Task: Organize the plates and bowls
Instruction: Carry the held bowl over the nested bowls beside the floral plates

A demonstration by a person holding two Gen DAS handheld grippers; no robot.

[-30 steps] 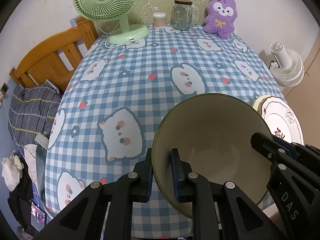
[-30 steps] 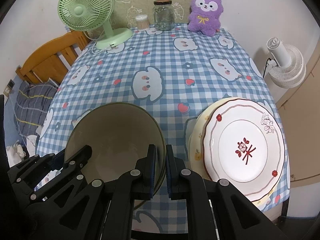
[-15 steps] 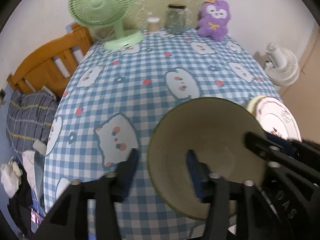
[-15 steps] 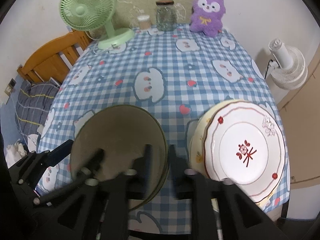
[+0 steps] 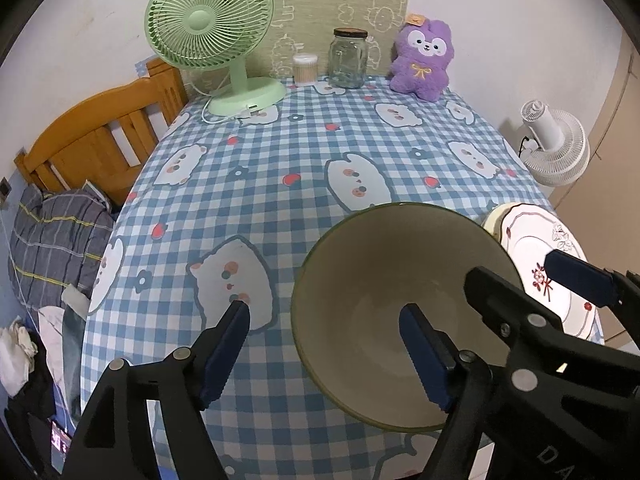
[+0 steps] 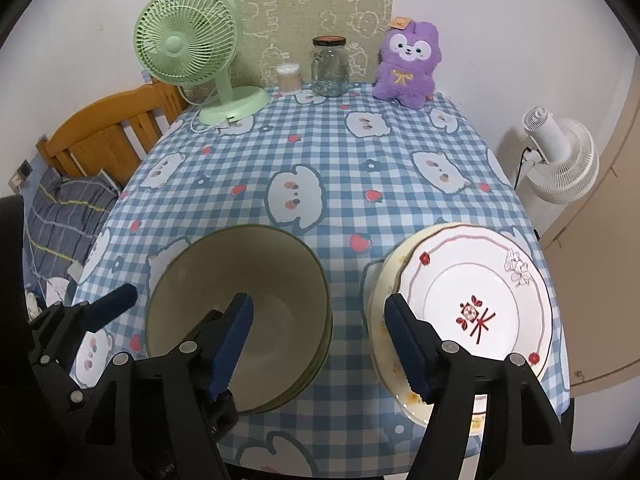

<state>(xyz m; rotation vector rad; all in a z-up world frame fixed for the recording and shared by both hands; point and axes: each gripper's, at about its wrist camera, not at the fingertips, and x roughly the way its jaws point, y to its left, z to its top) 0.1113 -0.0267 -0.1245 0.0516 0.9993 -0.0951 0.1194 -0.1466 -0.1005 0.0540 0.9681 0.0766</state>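
Observation:
An olive-rimmed bowl (image 5: 384, 280) with a cream inside sits on the checked tablecloth near the front edge; in the right wrist view it tops a nest of like bowls (image 6: 256, 276). My left gripper (image 5: 326, 350) straddles its left rim, jaws opening, pads clear of the rim. My right gripper (image 6: 320, 346) straddles the right rim, jaws opening too, pads not touching it. To the right lies a stack of plates (image 6: 472, 308), the top one white with red flowers. The left gripper's fingertip (image 6: 116, 300) shows at the bowl's left.
At the back of the table (image 6: 344, 152) stand a green desk fan (image 6: 188, 52), a cotton-swab pot (image 6: 289, 77), a glass jar (image 6: 330, 66) and a purple plush toy (image 6: 406, 68). A wooden bed frame (image 5: 100, 140) lies left, a white floor fan (image 6: 560, 160) right.
Both grippers were shut on the bowl's rim a second ago; both have let go and spread wide. The bowl stays in place on the table.

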